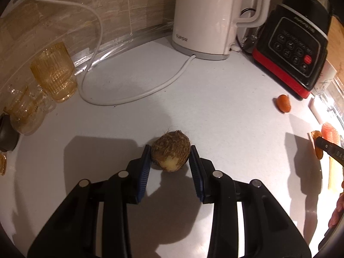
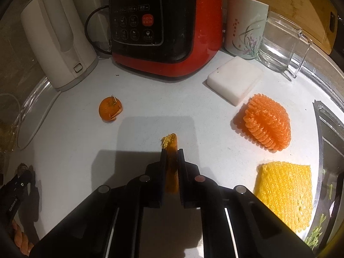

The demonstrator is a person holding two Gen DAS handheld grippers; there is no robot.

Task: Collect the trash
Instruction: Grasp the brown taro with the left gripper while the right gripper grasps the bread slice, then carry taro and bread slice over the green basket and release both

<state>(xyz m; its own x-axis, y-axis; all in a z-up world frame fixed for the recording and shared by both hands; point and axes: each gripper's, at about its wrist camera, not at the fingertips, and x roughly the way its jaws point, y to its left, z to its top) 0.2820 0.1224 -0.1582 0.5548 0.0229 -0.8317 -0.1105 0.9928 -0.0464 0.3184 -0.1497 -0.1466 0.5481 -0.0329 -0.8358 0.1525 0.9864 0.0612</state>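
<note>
A: What is sitting between the fingers of the left tool point(image 1: 169, 158)?

B: A small, egg-shaped taro root point(image 1: 171, 150), hairy and brown, with a pale patch peeled bare at its near end. It is resting on the smooth white desk point(image 1: 215, 107). The ribbed blue pads point(image 1: 144, 167) are flanking it on both sides; the left pad is touching or nearly touching it, and I cannot tell whether the right one is. The fingers are standing spread about as wide as the root.

A: And the right tool point(image 2: 172, 158)?

B: It is pinching a strip of orange peel point(image 2: 171, 167) edgewise, its fingers pressed close on it. The frayed yellowish tip is sticking out past the fingertips, above the desk.

A: Any other trash lying about?

B: A curled orange peel shell point(image 2: 110, 109) is lying near the glossy red-and-black blender base point(image 2: 163, 25). To the right, a frilly orange mesh scrubber point(image 2: 266, 122) and a coarse yellow sponge cloth point(image 2: 283, 191) are lying near a white rectangular block point(image 2: 234, 79).

A: And on the left?

B: Ribbed amber glasses point(image 1: 53, 71) are standing by the tiled wall, and a white kettle point(image 1: 206, 17) is trailing its cord point(image 1: 137, 94) in a loop across the desk.
</note>
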